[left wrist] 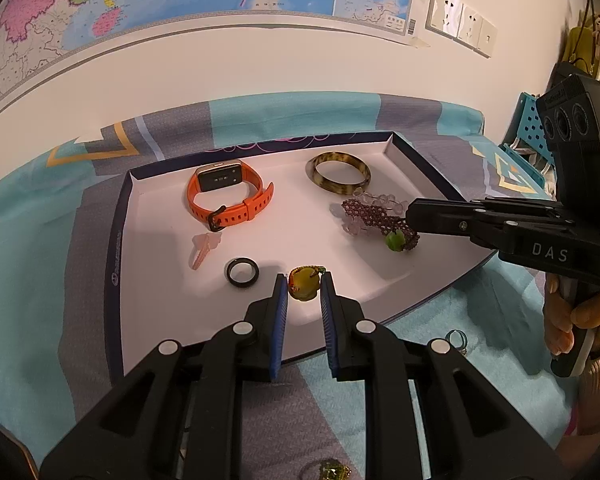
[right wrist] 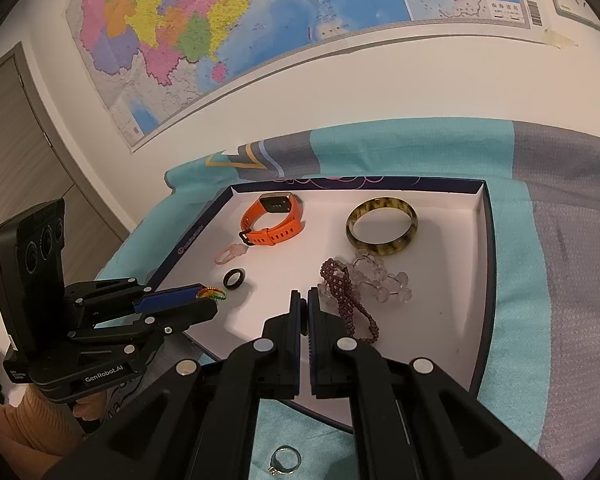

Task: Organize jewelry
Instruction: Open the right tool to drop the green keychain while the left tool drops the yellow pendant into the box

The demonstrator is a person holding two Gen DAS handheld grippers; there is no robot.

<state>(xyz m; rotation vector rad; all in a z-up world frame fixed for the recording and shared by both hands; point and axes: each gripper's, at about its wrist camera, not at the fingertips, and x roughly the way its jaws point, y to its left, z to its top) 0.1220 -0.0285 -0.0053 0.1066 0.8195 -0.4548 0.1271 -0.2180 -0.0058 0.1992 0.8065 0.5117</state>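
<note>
1. Closest to my left lens, the left gripper (left wrist: 304, 286) is clamped on a small amber-yellow ring with a green-beaded band (left wrist: 305, 282), held over the near edge of the shallow white tray with navy walls (left wrist: 118, 240).
2. My right gripper (right wrist: 305, 312) has its jaws pinched nearly together on something small and dark; what it is, I cannot tell. It sits beside a dark purple beaded bracelet (right wrist: 346, 300) at the tray's right side.
3. Touching that bracelet: a clear crystal bead bracelet (right wrist: 382, 280).
4. At the far edge, an orange silicone smartwatch (left wrist: 226, 194) on the left and a mottled brown-and-yellow bangle (left wrist: 340, 170) toward the far right corner.
5. A plain black ring (left wrist: 242, 273) lies just left of my left fingertips (left wrist: 281, 292), with a pale pink translucent clip (left wrist: 204, 246) beyond it.
6. Off the tray, on the teal-and-grey cloth (right wrist: 540, 240), a silver ring (right wrist: 286, 460) lies near the near edge.
</note>
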